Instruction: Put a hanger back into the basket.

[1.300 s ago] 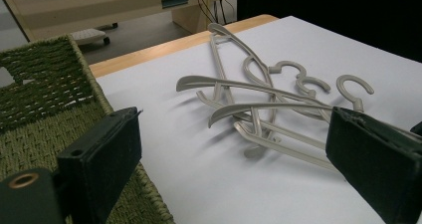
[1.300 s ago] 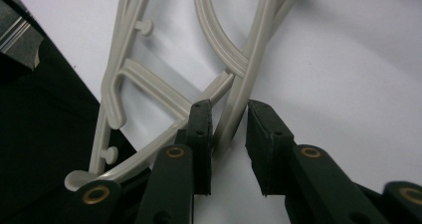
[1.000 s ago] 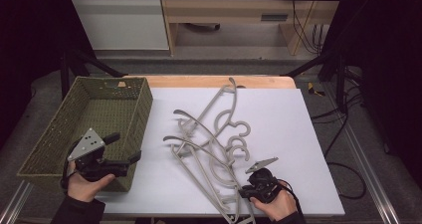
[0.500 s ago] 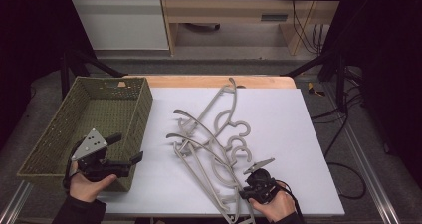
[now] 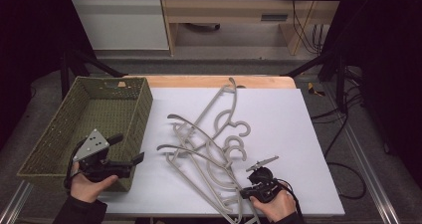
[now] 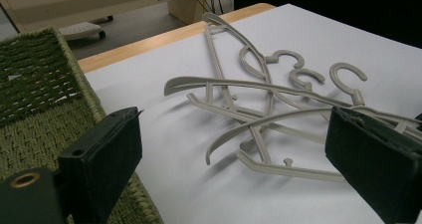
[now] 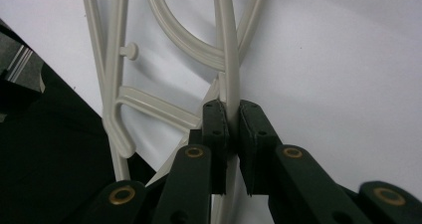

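Several beige plastic hangers (image 5: 209,139) lie tangled in a pile on the white table top (image 5: 278,119); the pile of hangers (image 6: 259,104) also shows in the left gripper view. My right gripper (image 5: 247,191) is at the front edge of the table, shut on the curved arm of one hanger (image 7: 225,59) at the pile's near end; my right gripper (image 7: 233,122) pinches that arm between its pads. My left gripper (image 5: 138,158) is held open beside the basket's near right corner, pointing at the pile, and my left gripper (image 6: 234,149) has nothing between its jaws.
A green woven basket (image 5: 74,119) stands at the left edge of the table, nothing showing inside it. Its wall (image 6: 50,109) is right beside my left jaw. A wooden strip (image 5: 214,81) runs along the table's far edge. Cables lie on the floor at right.
The right gripper has shifted slightly toward the table's front edge along the hanger's arm. The left gripper has barely moved.
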The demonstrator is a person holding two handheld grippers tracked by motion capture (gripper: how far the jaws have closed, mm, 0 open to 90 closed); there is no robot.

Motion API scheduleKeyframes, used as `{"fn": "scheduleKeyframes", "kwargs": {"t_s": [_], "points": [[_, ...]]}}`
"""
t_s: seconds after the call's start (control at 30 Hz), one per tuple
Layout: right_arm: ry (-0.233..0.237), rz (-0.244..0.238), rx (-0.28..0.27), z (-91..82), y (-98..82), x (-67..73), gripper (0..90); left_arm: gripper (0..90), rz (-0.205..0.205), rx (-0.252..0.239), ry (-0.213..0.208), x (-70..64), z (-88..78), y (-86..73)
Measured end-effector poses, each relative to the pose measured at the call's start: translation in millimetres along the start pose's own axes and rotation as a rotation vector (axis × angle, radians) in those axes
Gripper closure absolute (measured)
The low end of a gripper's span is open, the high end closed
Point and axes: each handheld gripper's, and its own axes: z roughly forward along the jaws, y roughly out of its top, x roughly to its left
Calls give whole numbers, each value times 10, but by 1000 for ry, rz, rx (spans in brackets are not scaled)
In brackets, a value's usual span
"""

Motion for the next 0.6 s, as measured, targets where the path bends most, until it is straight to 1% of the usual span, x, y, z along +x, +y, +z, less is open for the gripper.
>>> {"fn": "scheduleKeyframes", "kwargs": {"t_s": [0.03, 0.07, 0.13, 0.23, 0.3, 0.33, 0.4, 0.43, 0.47, 0.53, 0.6], "points": [[5, -16, 0, -17, -2, -7, 827, 74, 0, 0, 0, -1, 1, 1], [10, 1, 0, -32, 3, 4, 828, 74, 0, 0, -1, -2, 1, 1], [21, -15, -3, -61, 5, -12, 828, 75, 1, 1, -3, -7, 4, 2], [20, -12, -8, -122, 7, -30, 829, 75, 5, 2, -6, -19, 7, 6], [35, -15, -18, -174, 15, -43, 829, 76, 8, 4, -9, -27, 12, 8], [34, -25, -23, -197, 20, -49, 829, 76, 11, 5, -10, -31, 16, 10], [49, -46, -39, -242, 40, -50, 828, 76, 11, 7, -14, -44, 25, 11], [51, -44, -44, -256, 53, -47, 828, 76, 13, 9, -17, -51, 29, 12], [52, -61, -47, -275, 65, -49, 828, 76, 15, 11, -20, -60, 33, 14], [63, -79, -50, -309, 94, -40, 828, 77, 24, 14, -25, -75, 35, 23], [59, -96, -51, -338, 126, -26, 829, 80, 30, 15, -35, -96, 43, 34]]}}
